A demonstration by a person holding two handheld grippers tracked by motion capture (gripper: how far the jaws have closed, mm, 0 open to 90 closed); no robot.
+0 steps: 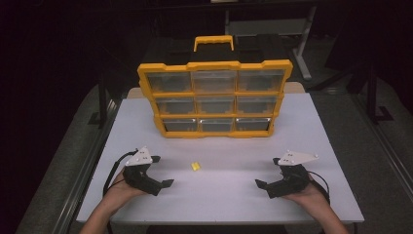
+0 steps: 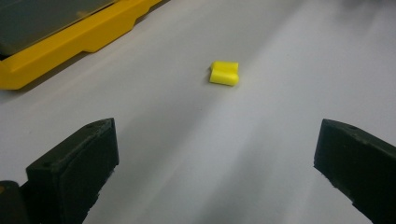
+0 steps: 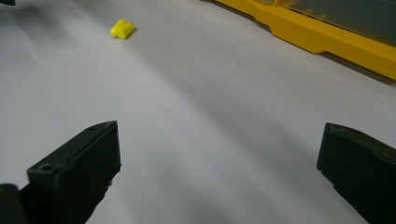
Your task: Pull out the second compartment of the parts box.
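Your left gripper (image 1: 166, 171) and right gripper (image 1: 267, 173) both rest low at the near edge of the white table (image 1: 302, 126), jaws spread wide with nothing between them. The small yellow piece (image 1: 196, 166) lies on the bare tabletop between the two, nearer your left gripper and well short of the yellow drawer organizer (image 1: 215, 99) that stands upright at the back.

The piece looks light and slightly rounded, like two short rolls side by side, so if you come in at a slant or close on one end only, it will probably skid across the smooth surface or squirt out sideways. From the left gripper view it sits ahead and a little off the middle of the jaws (image 2: 224, 73); closing without centring first would likely clip one corner and flick it away. If both grippers go for it together, they could knock each other. Every drawer of the organizer looks closed, so carrying the piece there with no free gripper to pull one out may leave you stuck.

The tabletop is plain, matte white and uncluttered. The room around it is dark, with a grey floor, a metal rail at each side and a table frame behind
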